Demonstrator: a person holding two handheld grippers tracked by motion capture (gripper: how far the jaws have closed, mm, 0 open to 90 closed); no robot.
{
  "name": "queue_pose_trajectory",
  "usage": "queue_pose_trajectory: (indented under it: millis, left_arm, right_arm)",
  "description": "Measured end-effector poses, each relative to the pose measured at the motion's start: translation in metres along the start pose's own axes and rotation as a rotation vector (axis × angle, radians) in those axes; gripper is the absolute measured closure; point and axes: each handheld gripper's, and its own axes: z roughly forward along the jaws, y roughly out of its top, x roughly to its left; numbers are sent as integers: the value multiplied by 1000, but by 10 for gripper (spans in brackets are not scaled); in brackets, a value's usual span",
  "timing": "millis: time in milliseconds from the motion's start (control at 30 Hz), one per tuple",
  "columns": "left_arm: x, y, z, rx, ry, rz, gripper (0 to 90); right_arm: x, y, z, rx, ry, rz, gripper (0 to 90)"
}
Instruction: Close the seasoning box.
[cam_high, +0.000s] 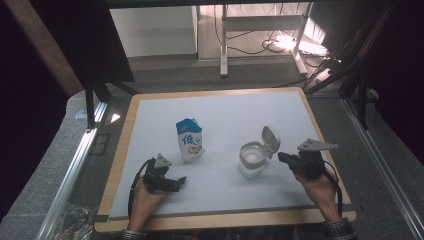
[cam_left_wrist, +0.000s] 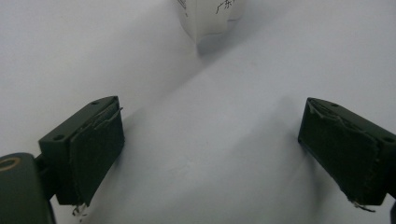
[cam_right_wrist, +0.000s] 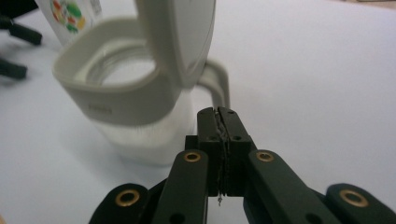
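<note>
A blue and white milk carton (cam_high: 189, 140) stands upright near the middle of the white mat. Its bottom corner (cam_left_wrist: 205, 18) lies beyond my left gripper (cam_left_wrist: 210, 112), whose jaws are wide open over bare mat with nothing between them. From above, the left gripper (cam_high: 179, 182) lies low in front of the carton, pointing right. A white jug (cam_high: 251, 159) with its flip lid (cam_high: 270, 139) raised stands right of the carton. My right gripper (cam_high: 281, 157) points at it from the right. In its own view the right gripper (cam_right_wrist: 222, 114) is shut on nothing, just short of the jug's handle (cam_right_wrist: 219, 81).
The white mat (cam_high: 225, 112) rests on a wooden table (cam_high: 120, 150) with metal rails at both sides. Beyond the far edge are the floor, a desk frame (cam_high: 224, 45) and cables. The jug (cam_right_wrist: 135, 107) and its lid (cam_right_wrist: 180, 37) stand close ahead of the right gripper.
</note>
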Motion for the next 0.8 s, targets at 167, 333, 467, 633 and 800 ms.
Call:
queue_pose_trajectory:
  millis: [167, 333, 467, 633, 800]
  left_arm:
    - [0, 0, 0, -4, 1, -4, 66]
    - [0, 0, 0, -5, 1, -4, 66]
    - [0, 0, 0, -5, 2, -4, 66]
    - [0, 0, 0, -4, 2, -2, 66]
    - [0, 0, 0, -1, 1, 1, 66]
  right_arm:
    - [-6, 18, -4, -43, 22, 13, 887]
    - [-1, 35, -3, -69, 70, -1, 886]
    - [4, 41, 3, -71, 106, -6, 886]
    - [11, 42, 10, -53, 131, -21, 874]
    - [10, 43, 9, -55, 120, -25, 837]
